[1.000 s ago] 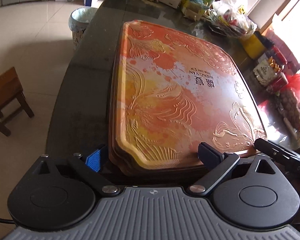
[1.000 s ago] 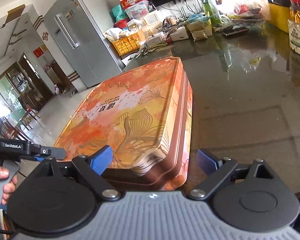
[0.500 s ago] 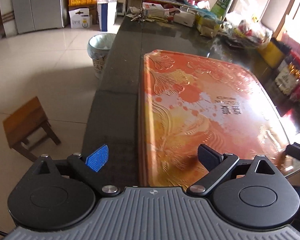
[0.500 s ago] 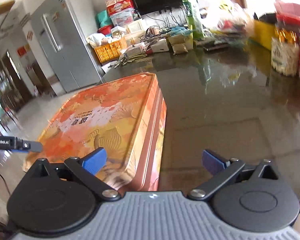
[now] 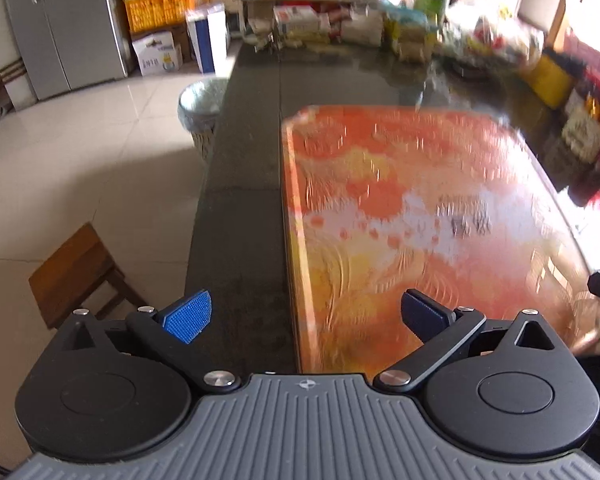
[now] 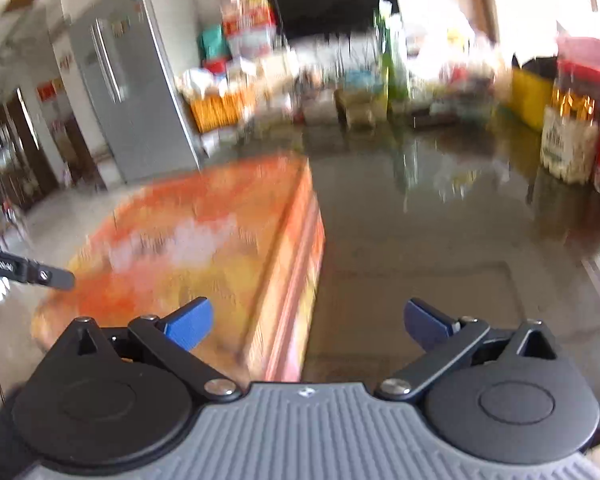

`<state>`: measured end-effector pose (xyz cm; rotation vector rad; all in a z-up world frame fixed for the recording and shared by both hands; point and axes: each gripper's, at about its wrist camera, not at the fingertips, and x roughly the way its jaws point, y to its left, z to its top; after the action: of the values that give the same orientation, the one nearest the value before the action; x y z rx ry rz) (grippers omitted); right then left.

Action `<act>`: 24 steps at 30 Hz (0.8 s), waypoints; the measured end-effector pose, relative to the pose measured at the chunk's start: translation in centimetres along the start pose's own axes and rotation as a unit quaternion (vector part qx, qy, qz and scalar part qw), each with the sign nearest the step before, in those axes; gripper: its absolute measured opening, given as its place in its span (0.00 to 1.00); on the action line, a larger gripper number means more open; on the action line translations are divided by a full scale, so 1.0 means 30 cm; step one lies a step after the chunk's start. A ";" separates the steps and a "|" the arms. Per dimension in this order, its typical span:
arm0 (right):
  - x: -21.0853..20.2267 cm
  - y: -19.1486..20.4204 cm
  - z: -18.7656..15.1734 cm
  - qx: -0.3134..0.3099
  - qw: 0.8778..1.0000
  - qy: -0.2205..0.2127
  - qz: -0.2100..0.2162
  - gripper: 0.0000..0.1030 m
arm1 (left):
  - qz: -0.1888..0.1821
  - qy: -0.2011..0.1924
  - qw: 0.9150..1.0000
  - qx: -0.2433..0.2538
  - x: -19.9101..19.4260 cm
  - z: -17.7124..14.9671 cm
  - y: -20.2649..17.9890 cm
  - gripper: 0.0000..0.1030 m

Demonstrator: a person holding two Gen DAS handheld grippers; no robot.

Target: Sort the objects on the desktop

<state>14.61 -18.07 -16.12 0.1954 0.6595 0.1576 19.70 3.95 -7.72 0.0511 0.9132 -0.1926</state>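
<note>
Both claws hover wide apart & empty-handed over a large flat orange-and-gold embossed gift tin, which lies on the dark glossy stone surface near its front-left edge. Left claw straddles the tin's left rim w/ one blue pad above bare surface, the other above the lid; neither pad touches it. Right claw does likewise at the tin's right side wall, seen from the right wrist view, its pads also clear of the metal. Both views are motion-blurred, so fine detail on the lid can't be read.

Judged step: betw. grasps, tin set down or not yet taken up; can't tell which. Far edge & right edge of the surface carry a clutter of jars, bags & boxes, well apart from the tin. Next move likely calls for picking a target among that clutter, or dropping each claw lower to pinch opposite rims of the tin; the broad, slick lid needs a two-sided hold, level, to avoid it sliding.
</note>
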 end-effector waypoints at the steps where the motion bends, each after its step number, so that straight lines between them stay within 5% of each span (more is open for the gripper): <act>1: 0.002 0.006 0.011 0.006 1.000 -0.015 0.009 1.00 | -0.008 -0.012 1.000 -0.013 -0.005 0.015 0.007 0.98; 4: 0.067 0.028 0.074 0.034 0.997 -0.026 0.071 1.00 | -0.034 -0.035 0.997 -0.056 0.015 0.077 0.039 0.98; 7: 0.192 0.043 0.147 0.052 0.991 0.008 0.122 1.00 | -0.054 -0.049 0.994 -0.078 0.053 0.150 0.056 0.98; 14: 0.482 0.122 0.404 -0.016 0.994 0.023 0.102 1.00 | -0.076 -0.029 0.993 -0.086 0.214 0.314 0.094 0.98; 15: 0.542 0.129 0.448 -0.016 0.994 0.033 0.106 0.91 | -0.083 -0.015 0.992 -0.091 0.242 0.334 0.099 0.97; 16: 0.604 0.125 0.490 -0.012 0.992 0.049 0.114 0.56 | -0.091 -0.004 0.991 -0.097 0.267 0.348 0.105 0.94; 17: 0.665 0.106 0.535 -0.002 0.990 0.068 0.124 0.37 | -0.103 0.006 0.990 -0.100 0.289 0.360 0.107 0.90; 19: 0.777 0.080 0.617 0.021 0.984 0.103 0.144 0.31 | -0.114 0.031 0.987 -0.112 0.327 0.372 0.114 0.63; 24: 0.931 0.124 0.694 0.002 0.979 0.138 0.152 0.30 | -0.121 0.052 0.984 -0.117 0.359 0.355 0.149 0.55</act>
<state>49.00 -11.39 -15.70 0.2806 0.9033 0.4848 35.27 5.45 -9.88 -0.2709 1.0414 -0.3083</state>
